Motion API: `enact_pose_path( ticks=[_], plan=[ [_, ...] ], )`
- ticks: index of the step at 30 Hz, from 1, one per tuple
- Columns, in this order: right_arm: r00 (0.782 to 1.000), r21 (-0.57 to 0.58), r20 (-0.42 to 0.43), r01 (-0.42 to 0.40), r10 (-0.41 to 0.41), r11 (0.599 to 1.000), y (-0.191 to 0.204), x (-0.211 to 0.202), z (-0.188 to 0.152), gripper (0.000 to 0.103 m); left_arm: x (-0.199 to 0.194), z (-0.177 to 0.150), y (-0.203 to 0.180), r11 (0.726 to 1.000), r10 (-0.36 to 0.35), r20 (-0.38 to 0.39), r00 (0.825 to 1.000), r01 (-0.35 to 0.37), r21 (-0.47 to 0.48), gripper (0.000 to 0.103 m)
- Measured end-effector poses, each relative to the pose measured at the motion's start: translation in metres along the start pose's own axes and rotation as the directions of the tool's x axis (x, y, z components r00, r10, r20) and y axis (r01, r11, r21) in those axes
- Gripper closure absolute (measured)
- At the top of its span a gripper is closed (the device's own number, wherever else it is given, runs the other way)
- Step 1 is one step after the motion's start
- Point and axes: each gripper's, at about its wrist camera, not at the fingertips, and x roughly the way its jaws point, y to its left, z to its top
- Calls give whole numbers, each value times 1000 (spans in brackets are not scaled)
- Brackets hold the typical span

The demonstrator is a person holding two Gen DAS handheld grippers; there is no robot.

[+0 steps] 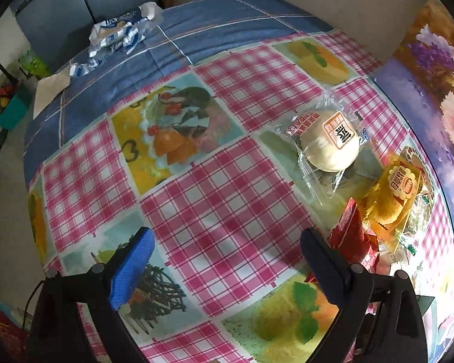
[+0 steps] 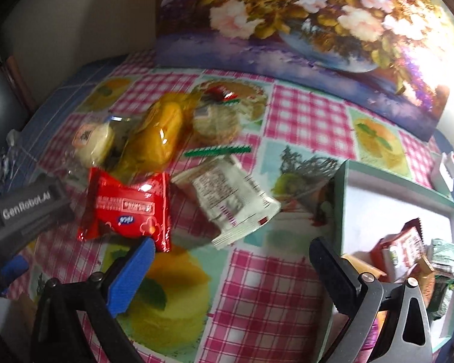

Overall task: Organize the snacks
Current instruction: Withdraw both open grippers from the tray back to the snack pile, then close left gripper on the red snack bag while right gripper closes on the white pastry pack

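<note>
Snacks crowd together: right gripper spread wide and empty above the white packet; it may snag the overlapping red packet. Left gripper spread too.

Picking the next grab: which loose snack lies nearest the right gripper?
The red packet, almost touching the blue pad. The white packet lies a little farther; the yellow cake and bun farther back.
</note>
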Motion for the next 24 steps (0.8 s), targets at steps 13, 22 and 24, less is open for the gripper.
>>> enact_pose_path(
  ticks=[13, 22, 24],
  plan=[
    [992, 76, -70, -98, 103, 992, -9, 23, -7, 0, 9, 9, -12, 988, -117, -55, 992, 122, 99, 6],
    [994, 122, -26, -104, 108, 987, -19, 18, 2, 0, 9, 23, 1, 977, -196, -60, 979, 200, 78, 6],
    [994, 142, -9, -106, 108, 984, -25, 16, 5, 0, 6, 23, -2, 972, -216, -62, 974, 221, 78, 6]
  ],
)
